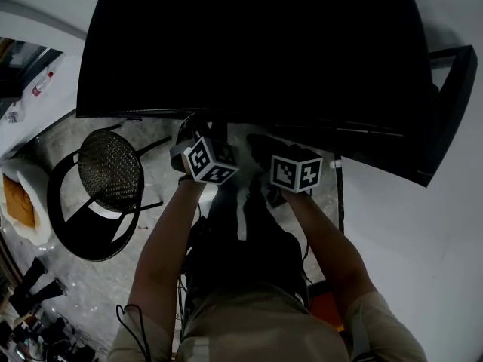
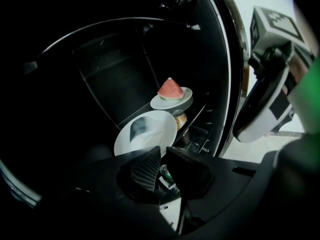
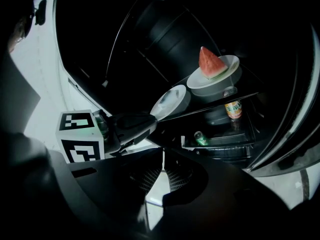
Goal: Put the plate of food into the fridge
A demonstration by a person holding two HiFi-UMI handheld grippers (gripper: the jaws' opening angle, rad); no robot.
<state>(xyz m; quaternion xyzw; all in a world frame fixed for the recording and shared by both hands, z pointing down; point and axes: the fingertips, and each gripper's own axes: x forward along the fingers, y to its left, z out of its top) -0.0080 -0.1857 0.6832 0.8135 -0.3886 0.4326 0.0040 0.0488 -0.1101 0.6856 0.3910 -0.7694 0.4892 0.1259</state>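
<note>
A white plate (image 2: 145,131) with a dark piece of food on it lies on a glass shelf inside the dark fridge (image 1: 249,44). My left gripper (image 2: 163,151) is shut on the plate's near rim. The right gripper view shows that plate (image 3: 170,101) tilted at the shelf's front, with the left gripper (image 3: 142,124) reaching to it. My right gripper (image 3: 163,156) is shut with nothing in it, held just right of the left one before the fridge opening. In the head view both marker cubes, left (image 1: 210,161) and right (image 1: 296,172), sit at the fridge's lower edge.
A watermelon wedge (image 3: 211,63) on a plate over a bowl stands further back on the same shelf. Below it are a can (image 3: 232,109) and a green bottle (image 3: 200,138) in a tray. A black mesh chair (image 1: 106,179) stands on the floor to the left.
</note>
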